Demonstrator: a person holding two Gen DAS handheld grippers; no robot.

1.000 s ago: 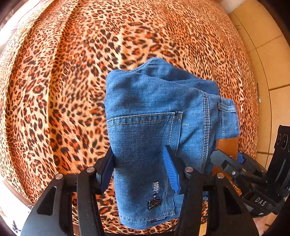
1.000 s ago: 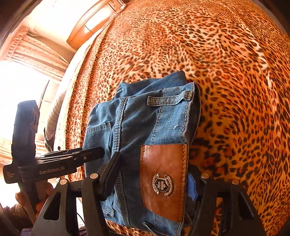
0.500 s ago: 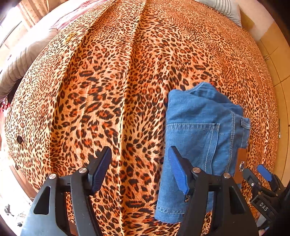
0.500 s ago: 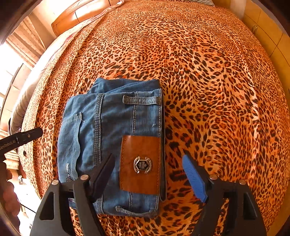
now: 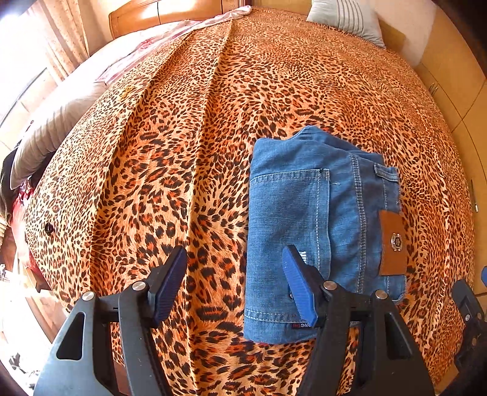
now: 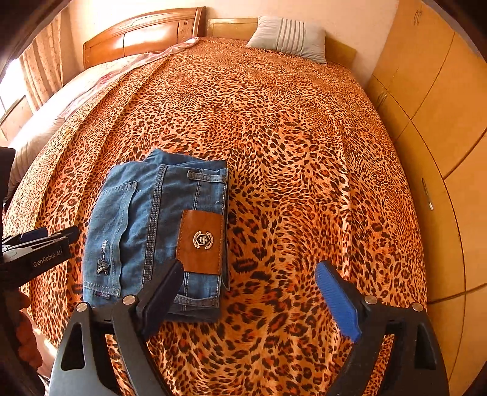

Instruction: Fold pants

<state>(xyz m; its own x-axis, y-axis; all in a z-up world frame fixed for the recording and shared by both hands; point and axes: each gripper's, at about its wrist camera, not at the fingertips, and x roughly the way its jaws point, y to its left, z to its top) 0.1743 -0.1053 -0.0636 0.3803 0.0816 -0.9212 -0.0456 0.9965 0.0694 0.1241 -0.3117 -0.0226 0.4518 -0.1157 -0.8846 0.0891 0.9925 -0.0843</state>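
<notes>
**Folded jeans lie free near the bed's foot edge**

Left wrist view: the left gripper (image 5: 234, 283) stands fairly wide with nothing between its pads, held above the leopard bedspread (image 5: 188, 128). The jeans (image 5: 307, 231) lie folded in a compact stack just right of it, close to the foot edge, back pocket up. A brown patch (image 5: 393, 243) sits on the stack's right side. A pillow (image 5: 344, 21) lies at the far head end.

Right wrist view: the right gripper (image 6: 251, 292) has its jaws opening, wide, with only bedspread between them. Its left finger (image 6: 161, 298) overlaps the stack's near right corner in the picture; whether it touches the denim cannot be told. The jeans lie left of centre, near the foot edge. The left gripper shows at the left border, beside the stack. A wardrobe (image 6: 441, 128) stands along the bed's right side.
</notes>
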